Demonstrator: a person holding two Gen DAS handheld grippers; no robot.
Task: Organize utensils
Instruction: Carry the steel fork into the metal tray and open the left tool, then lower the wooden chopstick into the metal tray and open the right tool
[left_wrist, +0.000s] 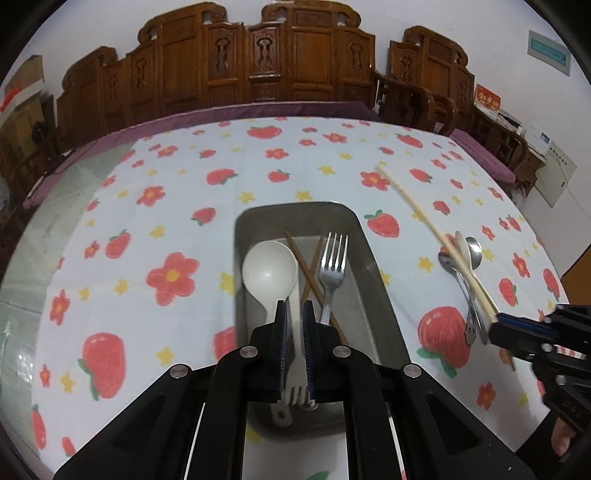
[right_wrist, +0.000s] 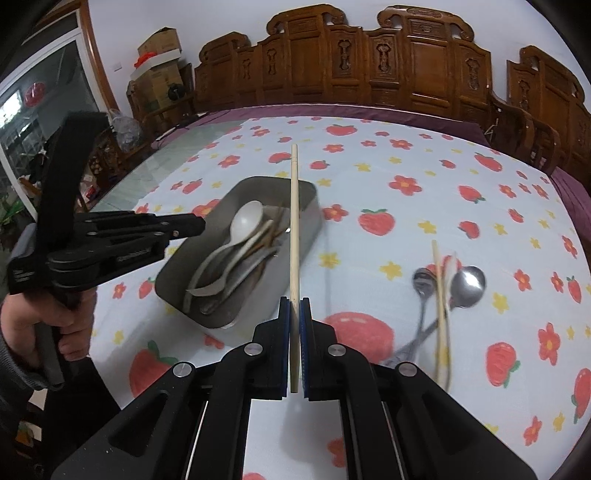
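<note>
**While both tools grip, one chopstick is mid-transfer to the tray**

Left wrist view: left tool (left_wrist: 295, 314) is pinched nearly shut. A pale utensil with fork-like tines sits between its pads; whether it is truly clamped or just lying under them in the metal tray (left_wrist: 369, 266) I can't tell for sure. Tray already holds a white spoon (left_wrist: 269, 273), a steel fork (left_wrist: 334, 266) and crossed brown chopsticks (left_wrist: 308, 275). To the right, on the strawberry-print surface (left_wrist: 147, 221), two metal spoons (left_wrist: 469, 273) lie near the right tool (left_wrist: 496, 323), which holds a light chopstick by its near end.

Right wrist view: right tool (right_wrist: 294, 310) is clamped narrow on the light chopstick (right_wrist: 294, 229), which points far, its shaft crossing over the tray's right side. Loose on the surface to the right: the metal spoons and a second pale chopstick (right_wrist: 439, 295), blurred.

Judgement: step in hand is carrying this chopstick to the tray. Next move needs it swung left and lowered lengthwise into the tray, clear of the left tool, before release; the spoons and remaining chopstick follow.
</note>
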